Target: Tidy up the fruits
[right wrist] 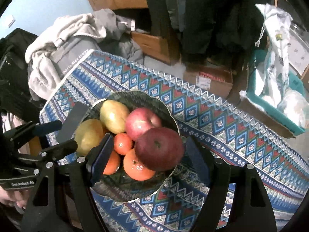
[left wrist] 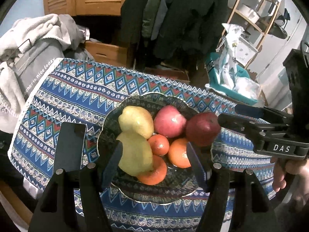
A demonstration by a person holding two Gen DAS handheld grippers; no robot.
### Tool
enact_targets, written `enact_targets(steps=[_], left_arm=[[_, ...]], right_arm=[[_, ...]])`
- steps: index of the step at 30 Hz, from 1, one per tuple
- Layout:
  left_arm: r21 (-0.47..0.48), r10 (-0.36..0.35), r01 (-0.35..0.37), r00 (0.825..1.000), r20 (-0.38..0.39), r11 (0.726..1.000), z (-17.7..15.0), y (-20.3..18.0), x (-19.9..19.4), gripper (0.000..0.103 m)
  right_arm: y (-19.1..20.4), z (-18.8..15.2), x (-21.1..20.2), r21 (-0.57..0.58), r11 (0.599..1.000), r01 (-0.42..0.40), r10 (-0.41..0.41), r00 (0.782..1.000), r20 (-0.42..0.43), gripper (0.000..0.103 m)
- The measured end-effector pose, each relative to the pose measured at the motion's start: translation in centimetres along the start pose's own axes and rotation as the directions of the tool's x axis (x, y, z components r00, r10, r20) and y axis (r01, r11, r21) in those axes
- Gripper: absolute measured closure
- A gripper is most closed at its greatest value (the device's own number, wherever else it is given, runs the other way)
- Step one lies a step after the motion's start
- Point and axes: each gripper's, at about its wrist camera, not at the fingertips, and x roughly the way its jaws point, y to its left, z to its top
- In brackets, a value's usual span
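A dark patterned bowl (left wrist: 115,116) (right wrist: 143,96) stands on a blue patterned cloth. It holds two yellow pears (left wrist: 135,152) (right wrist: 114,116), a pink apple (left wrist: 170,120) (right wrist: 141,121), a dark red apple (left wrist: 202,129) (right wrist: 158,148) and three oranges (left wrist: 178,152) (right wrist: 137,168). My left gripper (left wrist: 154,145) (right wrist: 67,134) hovers open above the near pear, whose side lies close to the left finger. My right gripper (right wrist: 150,137) (left wrist: 227,112) hangs open over the dark red apple, which rests on the pile at the bowl's right side.
A flat black phone-like slab (left wrist: 70,145) (right wrist: 75,119) lies on the cloth (left wrist: 81,89) left of the bowl. Grey laundry (left wrist: 34,38) is piled beyond the table's left end. A teal bin (left wrist: 231,89) with bags, cardboard boxes and hanging coats stand behind.
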Motion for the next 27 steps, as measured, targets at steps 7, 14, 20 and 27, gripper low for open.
enact_targets(steps=[7, 14, 20, 27], left_arm=[[0.012, -0.007, 0.006, 0.999, 0.051, 1.0, 0.0, -0.9, -3.2, 0.032], [0.015, -0.003, 0.002, 0.996, 0.084, 1.0, -0.3, -1.5, -5.8, 0.028], [0.026, 0.004, -0.007, 0.991, 0.131, 1.0, -1.0, -2.5, -8.5, 0.02], [0.057, 0.056, -0.068, 0.979, 0.195, 0.996, -1.2, -4.4, -11.1, 0.017]], right_arm=[[0.3, -0.3, -4.5, 0.004, 1.0, 0.029, -0.029, 0.996, 0.083, 0.021], [0.5, -1.4, -8.7, -0.007, 0.998, 0.066, -0.065, 0.985, 0.157, 0.017], [0.6, -2.9, -11.4, -0.028, 0.993, 0.11, -0.102, 0.973, 0.208, 0.015], [0.3, -4.7, -14.7, -0.021, 0.987, 0.158, -0.146, 0.951, 0.271, 0.014]])
